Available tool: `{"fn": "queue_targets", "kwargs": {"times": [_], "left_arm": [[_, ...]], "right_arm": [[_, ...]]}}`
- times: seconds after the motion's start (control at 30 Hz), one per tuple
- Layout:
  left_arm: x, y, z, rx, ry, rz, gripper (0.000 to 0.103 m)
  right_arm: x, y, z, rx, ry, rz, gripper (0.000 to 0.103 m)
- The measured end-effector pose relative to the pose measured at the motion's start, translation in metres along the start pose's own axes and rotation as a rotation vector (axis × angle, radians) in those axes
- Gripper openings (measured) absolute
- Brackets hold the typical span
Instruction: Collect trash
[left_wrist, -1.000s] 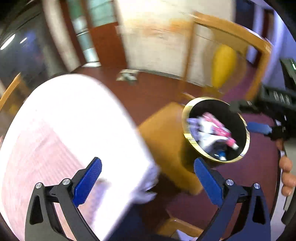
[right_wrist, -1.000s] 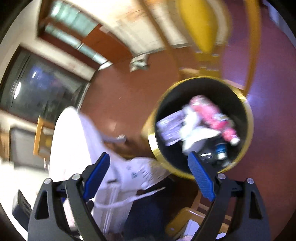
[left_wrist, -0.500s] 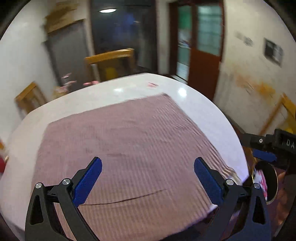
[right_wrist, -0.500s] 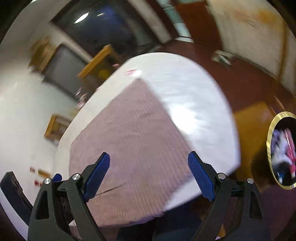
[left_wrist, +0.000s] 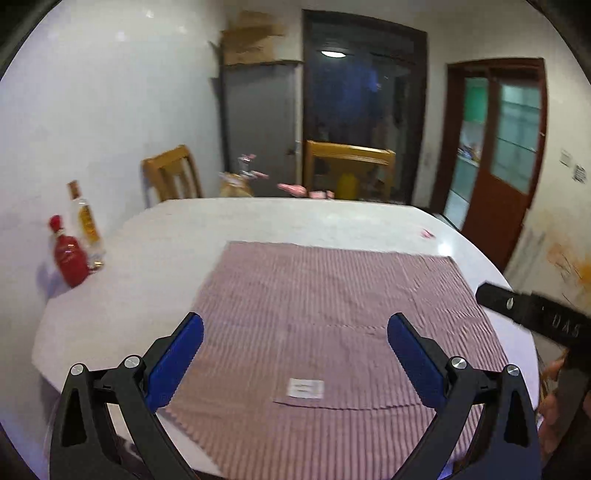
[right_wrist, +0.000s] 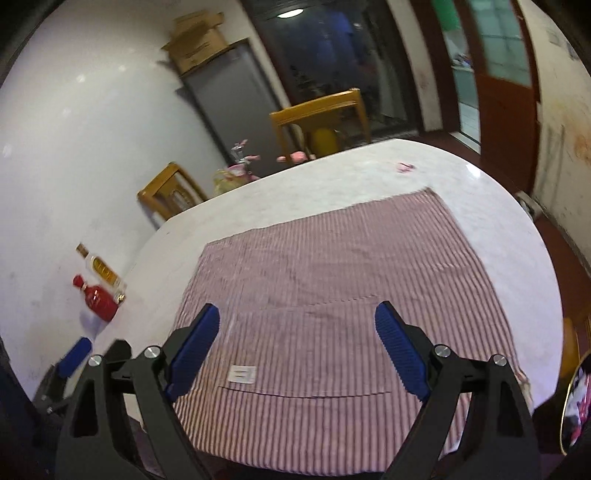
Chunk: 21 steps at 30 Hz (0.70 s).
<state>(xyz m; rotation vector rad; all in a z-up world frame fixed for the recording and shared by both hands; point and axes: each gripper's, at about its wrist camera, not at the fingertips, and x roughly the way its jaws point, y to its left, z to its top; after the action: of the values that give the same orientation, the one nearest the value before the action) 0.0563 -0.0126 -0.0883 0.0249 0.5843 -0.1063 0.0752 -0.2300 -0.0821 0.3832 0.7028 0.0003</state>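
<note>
Looking through the left wrist, I held the left gripper (left_wrist: 295, 350) spread and empty over the striped cloth (left_wrist: 332, 314); a pink scrap (left_wrist: 427, 233) lay far ahead-right. Through the right wrist, my right gripper (right_wrist: 297, 347), also spread, seemed nearer that scrap (right_wrist: 404, 168).

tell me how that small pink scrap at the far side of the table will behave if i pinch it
The pink scrap looks small and thin, so probably very light and floppy. Lying nearly flat on the smooth white table, it may slide before the fingers catch it.

left wrist: faces table (left_wrist: 155, 258) level | right wrist: tilted | share striped cloth (right_wrist: 332, 277)
</note>
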Motion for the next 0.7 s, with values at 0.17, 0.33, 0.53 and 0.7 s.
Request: {"fn": "queue_targets", "kwargs": {"times": [0.17, 0.33, 0.53, 0.7], "left_arm": [[-0.017, 0.019, 0.01, -0.029, -0.049, 0.047, 0.097], [-0.034, 0.022, 0.017, -0.049, -0.101, 0.073, 0.097], [-0.044, 0.013, 0.016, -0.033, -0.103, 0.074, 0.097], [-0.047, 0.006, 0.015, -0.017, -0.108, 0.071, 0.097]], "right_arm": [[0.001, 0.026, -0.006, -0.052, -0.048, 0.008, 0.086], [-0.011, 0.042, -0.01, -0.125, -0.118, -0.011, 0.086], [-0.019, 0.037, -0.011, -0.122, -0.155, -0.003, 0.086], [-0.024, 0.03, -0.012, -0.108, -0.171, -0.01, 0.086]]}}
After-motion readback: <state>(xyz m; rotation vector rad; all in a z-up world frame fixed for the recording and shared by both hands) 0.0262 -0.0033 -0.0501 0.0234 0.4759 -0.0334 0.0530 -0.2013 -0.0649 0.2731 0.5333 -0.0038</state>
